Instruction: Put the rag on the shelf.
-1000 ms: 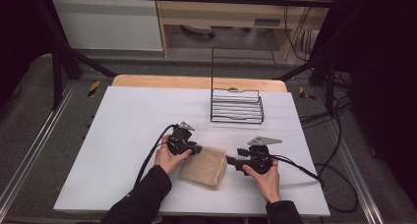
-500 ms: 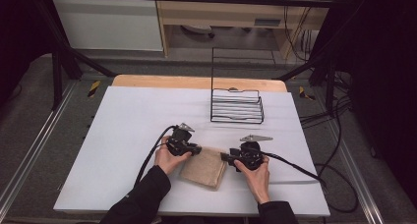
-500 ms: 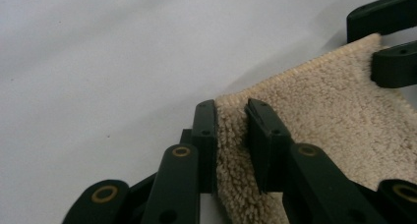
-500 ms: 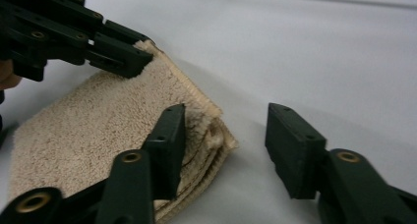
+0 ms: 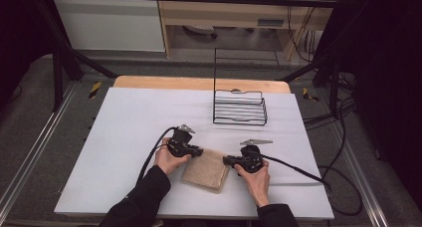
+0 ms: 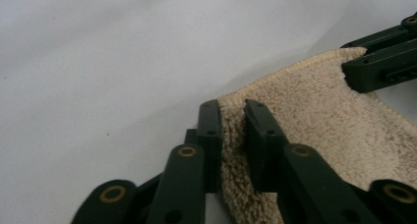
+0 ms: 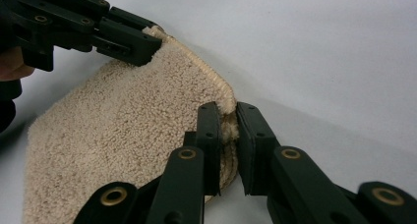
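Two grippers, one folded beige towel point(image 5: 206, 169), white table point(image 5: 124, 127).
We log the towel lying at the near middle of the table, between the hands. We note the left gripper point(image 6: 231, 117) pinching the towel's left far corner between its jaws, and the right gripper point(image 7: 227, 120) pinching the right far corner likewise. We list a black wire rack point(image 5: 240, 107) standing farther off, well apart from the towel.
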{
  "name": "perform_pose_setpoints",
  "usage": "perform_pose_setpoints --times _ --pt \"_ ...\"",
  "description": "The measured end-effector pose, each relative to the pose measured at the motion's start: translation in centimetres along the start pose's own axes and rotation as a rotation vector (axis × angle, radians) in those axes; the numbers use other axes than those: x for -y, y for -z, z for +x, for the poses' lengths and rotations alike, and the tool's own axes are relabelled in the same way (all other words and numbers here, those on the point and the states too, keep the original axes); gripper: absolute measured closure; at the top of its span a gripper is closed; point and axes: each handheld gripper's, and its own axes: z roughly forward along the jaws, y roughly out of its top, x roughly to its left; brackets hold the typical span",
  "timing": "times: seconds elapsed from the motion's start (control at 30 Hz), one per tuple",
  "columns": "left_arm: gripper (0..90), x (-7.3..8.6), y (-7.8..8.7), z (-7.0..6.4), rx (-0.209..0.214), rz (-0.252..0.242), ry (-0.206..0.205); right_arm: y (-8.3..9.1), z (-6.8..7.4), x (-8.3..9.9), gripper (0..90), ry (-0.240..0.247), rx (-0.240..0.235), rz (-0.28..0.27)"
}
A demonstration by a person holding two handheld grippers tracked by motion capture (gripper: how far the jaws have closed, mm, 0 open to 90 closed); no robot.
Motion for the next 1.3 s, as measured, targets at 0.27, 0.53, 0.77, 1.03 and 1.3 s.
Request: perform_pose_setpoints --times 0.27,0.53,0.77,1.03,1.3 --pt "82.9 0.5 1.5 -0.4 0.004 -0.085 -0.005 1.0 0.1 -0.6 83.6 0.011 -0.053 -0.032" --pt "82.8 0.8 3.9 -2.0 -0.032 -0.18 -0.051 2.6 1.1 -1.6 83.6 0.114 -0.077 -0.074" --pt "82.8 0.7 5.8 -3.2 -0.033 -0.268 -0.082 4.4 2.2 -2.7 83.6 0.208 -0.066 -0.124" --pt "82.9 -0.3 7.0 -4.6 -0.056 -0.349 -0.108 6.3 2.8 -3.9 83.8 0.272 -0.039 -0.17" --pt "82.9 -1.8 7.7 -5.7 -0.083 -0.421 -0.125 8.3 3.0 -5.6 83.9 0.32 -0.006 -0.223"
